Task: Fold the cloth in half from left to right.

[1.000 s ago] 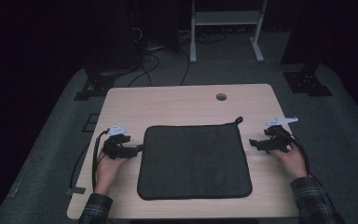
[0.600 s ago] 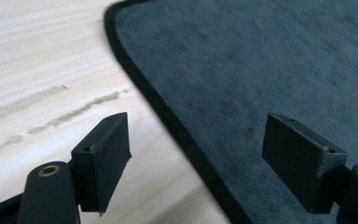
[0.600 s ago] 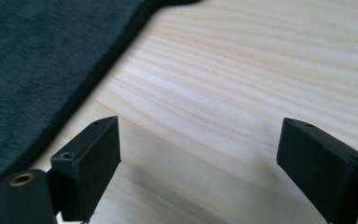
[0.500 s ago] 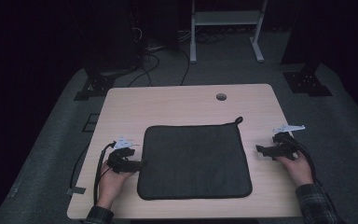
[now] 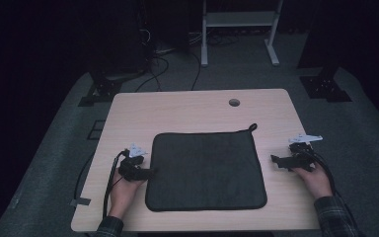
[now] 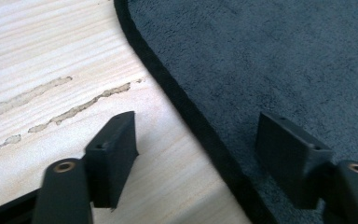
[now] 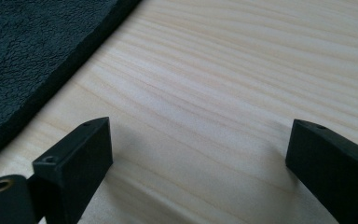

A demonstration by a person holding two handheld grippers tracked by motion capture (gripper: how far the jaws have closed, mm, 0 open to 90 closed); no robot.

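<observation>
Tongs on the left (image 5: 148, 173) had just been narrowing astride the dark mat's (image 5: 207, 170) left edge, not yet pinching, while the right tongs (image 5: 276, 161) widened, empty, over bare counter (image 5: 187, 111).

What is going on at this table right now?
A person holds a gripper in each hand at a light wooden table with a dark grey square cloth mat lying flat on it. The left gripper straddles the mat's left edge, jaws open and just closing, one over wood, one over cloth. The right gripper sits open over bare wood beside the mat's right edge, holding nothing.
</observation>
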